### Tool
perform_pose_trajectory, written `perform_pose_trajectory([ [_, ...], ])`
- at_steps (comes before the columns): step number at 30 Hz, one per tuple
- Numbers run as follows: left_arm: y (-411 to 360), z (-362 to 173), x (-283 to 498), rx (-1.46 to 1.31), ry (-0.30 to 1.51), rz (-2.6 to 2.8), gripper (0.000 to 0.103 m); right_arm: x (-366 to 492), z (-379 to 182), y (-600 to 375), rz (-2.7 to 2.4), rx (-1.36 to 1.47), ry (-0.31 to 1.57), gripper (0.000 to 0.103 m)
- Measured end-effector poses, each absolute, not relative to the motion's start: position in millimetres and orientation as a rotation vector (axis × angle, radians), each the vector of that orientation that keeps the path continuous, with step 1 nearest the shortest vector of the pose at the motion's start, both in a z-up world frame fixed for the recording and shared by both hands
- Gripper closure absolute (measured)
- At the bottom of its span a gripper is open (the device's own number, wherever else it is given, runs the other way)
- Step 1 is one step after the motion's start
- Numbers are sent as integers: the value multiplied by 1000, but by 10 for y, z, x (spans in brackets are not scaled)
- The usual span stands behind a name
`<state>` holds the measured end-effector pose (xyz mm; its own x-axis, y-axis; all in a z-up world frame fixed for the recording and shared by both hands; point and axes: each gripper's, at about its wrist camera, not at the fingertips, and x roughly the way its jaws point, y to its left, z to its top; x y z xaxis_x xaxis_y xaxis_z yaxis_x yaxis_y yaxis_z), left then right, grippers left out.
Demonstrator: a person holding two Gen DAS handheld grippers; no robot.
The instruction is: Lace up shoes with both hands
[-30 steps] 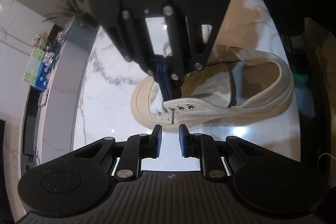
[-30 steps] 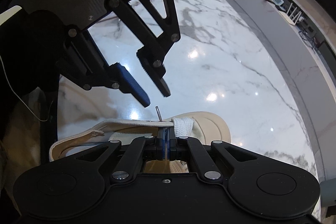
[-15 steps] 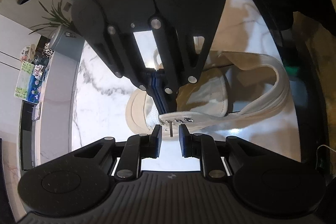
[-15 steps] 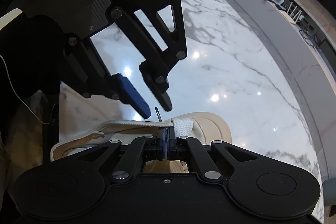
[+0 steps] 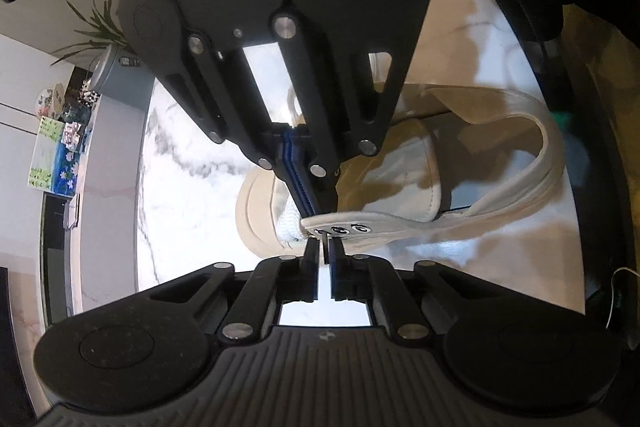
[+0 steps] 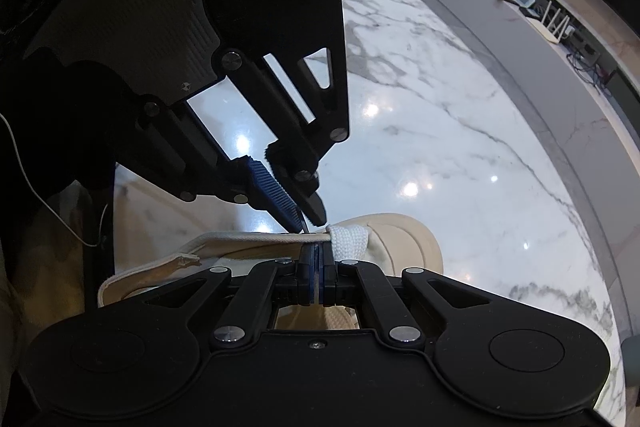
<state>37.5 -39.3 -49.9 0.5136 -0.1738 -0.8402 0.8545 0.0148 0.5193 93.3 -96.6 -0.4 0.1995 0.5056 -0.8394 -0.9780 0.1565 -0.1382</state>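
Shoe (image 5: 400, 195): lies on the marble worktop, well in from its edges, toe towards the far rim.
Right tongs (image 6: 316, 259): clamped on the eyelet flap (image 6: 256, 239), so I can steady the holes.
Left tongs (image 5: 324, 251): pinched together on the lace tip (image 5: 325, 241) poking out of the first eyelet, ready to draw it through.

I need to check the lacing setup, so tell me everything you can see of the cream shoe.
The cream shoe lies on the white marble table, its rounded toe cap toward the table's far side. It looks like canvas with a thick, pale rubber sole, a wide-open collar and a loose tongue. Dark-ringed eyelets line the near flap, and white lace crosses near the toe. The right gripper is clamped on the eyelet flap's edge; the left gripper closes on a thin lace tip poking through an eyelet.
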Motion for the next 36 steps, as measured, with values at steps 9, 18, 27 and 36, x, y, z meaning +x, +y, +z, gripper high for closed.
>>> perform_pose_trajectory([
  [9,-405,-457,219,1286,694,-817,101,867,26,-1058,1169,-761,730,101],
  [18,-458,-306,204,1140,755,-695,101,542,208,-1430,947,-508,741,81],
  [27,-396,-22,0,1130,783,-628,101,314,75,-1669,681,-194,805,80],
  [36,-341,305,-312,1135,744,-558,101,284,57,-1677,637,-175,822,98],
])
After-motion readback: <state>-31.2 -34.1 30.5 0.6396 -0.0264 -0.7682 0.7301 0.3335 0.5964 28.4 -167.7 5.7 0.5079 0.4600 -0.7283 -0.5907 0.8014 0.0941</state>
